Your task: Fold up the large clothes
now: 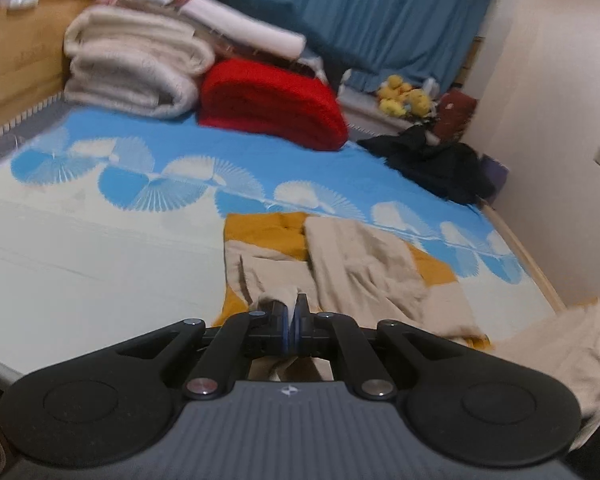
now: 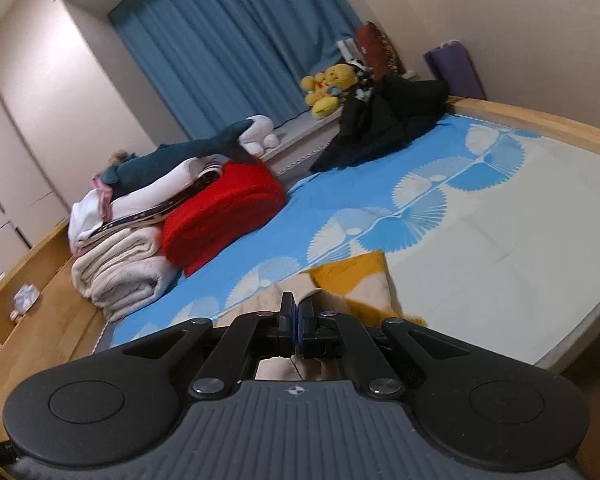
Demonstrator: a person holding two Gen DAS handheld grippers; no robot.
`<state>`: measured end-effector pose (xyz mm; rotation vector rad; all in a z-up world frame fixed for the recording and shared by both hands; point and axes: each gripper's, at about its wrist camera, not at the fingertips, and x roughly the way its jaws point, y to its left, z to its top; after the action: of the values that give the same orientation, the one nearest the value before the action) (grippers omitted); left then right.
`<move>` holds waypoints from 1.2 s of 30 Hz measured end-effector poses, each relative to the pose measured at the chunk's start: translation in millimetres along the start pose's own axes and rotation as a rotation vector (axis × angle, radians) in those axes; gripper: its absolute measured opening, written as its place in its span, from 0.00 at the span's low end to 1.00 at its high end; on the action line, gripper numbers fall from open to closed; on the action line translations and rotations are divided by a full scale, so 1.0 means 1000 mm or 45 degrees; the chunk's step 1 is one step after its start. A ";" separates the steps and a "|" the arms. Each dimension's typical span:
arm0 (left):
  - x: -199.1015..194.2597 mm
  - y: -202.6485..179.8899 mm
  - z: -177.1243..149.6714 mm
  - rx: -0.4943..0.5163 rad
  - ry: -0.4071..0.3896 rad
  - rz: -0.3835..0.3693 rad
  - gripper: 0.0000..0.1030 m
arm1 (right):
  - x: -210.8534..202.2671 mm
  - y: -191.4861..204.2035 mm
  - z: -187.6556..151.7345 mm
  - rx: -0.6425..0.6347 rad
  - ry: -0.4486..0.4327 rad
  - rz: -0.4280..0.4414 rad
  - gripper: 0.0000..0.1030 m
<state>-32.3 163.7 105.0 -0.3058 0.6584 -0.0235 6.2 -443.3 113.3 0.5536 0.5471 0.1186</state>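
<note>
Two tongs, left tongs and right tongs, each pinch one beige-and-mustard garment.

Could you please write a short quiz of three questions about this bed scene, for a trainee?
1. True or false: the left hand-held gripper is shut on beige cloth of the beige and mustard garment.
2. Multiple choice: what lies directly beside the folded red blanket, toward the headboard? A) the stack of cream blankets B) the yellow plush toys C) the black clothing
3. Fill in: the curtain behind the bed is ____ in colour.

Key: 1 true; 2 A; 3 blue.
</note>
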 end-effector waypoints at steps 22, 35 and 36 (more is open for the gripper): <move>0.239 0.064 0.049 -0.257 0.225 0.257 0.38 | 0.278 -0.044 0.003 -0.016 0.204 -0.403 0.09; 0.208 0.067 0.049 -0.204 0.204 0.351 0.43 | 0.231 -0.071 -0.002 -0.011 0.148 -0.424 0.27; 0.209 0.065 0.049 -0.190 0.214 0.353 0.43 | 0.232 -0.070 -0.004 -0.021 0.165 -0.421 0.29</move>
<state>158.0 214.2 -1.8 -0.3563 0.8666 0.2681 199.0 -443.3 -33.2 0.4347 0.7561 -0.1555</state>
